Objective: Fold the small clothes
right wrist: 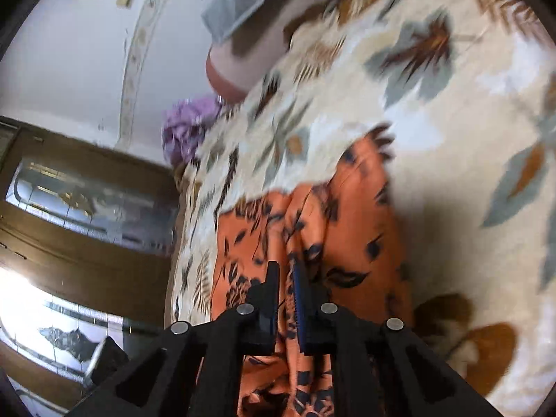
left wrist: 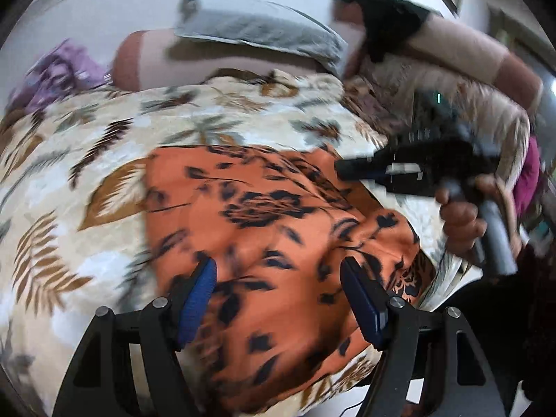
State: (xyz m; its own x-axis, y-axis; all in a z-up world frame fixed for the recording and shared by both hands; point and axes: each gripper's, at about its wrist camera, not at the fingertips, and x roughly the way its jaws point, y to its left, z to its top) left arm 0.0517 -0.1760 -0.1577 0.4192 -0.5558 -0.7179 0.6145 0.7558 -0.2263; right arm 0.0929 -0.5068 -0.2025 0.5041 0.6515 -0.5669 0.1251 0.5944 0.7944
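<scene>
An orange garment with a black floral print (left wrist: 278, 229) is seen spread on a cream bedspread patterned with brown and grey leaves (left wrist: 87, 160). Taken from the garment, the left gripper (left wrist: 278, 271) is held over its near part with the jaws set wide apart; cloth bulges up between the blue-padded fingers (left wrist: 199, 295), but nothing is pinched. The right gripper (right wrist: 285, 278) is seen in its own view with the jaws drawn nearly together on a raised fold of the garment (right wrist: 312, 229). In the left view, the same tool (left wrist: 417, 170) is carried over the garment's far right edge by a hand (left wrist: 462, 222), blurred.

Beyond the garment, a pink bolster with a brown end (left wrist: 156, 59) lies against the wall, and a grey folded cloth (left wrist: 257, 27) is laid across it. A crumpled purple cloth (left wrist: 59, 69) is found to the far left of the garment, at the bedspread's edge. A dark wooden cabinet with glass panels (right wrist: 87, 201) stands past the bed edge in the right view.
</scene>
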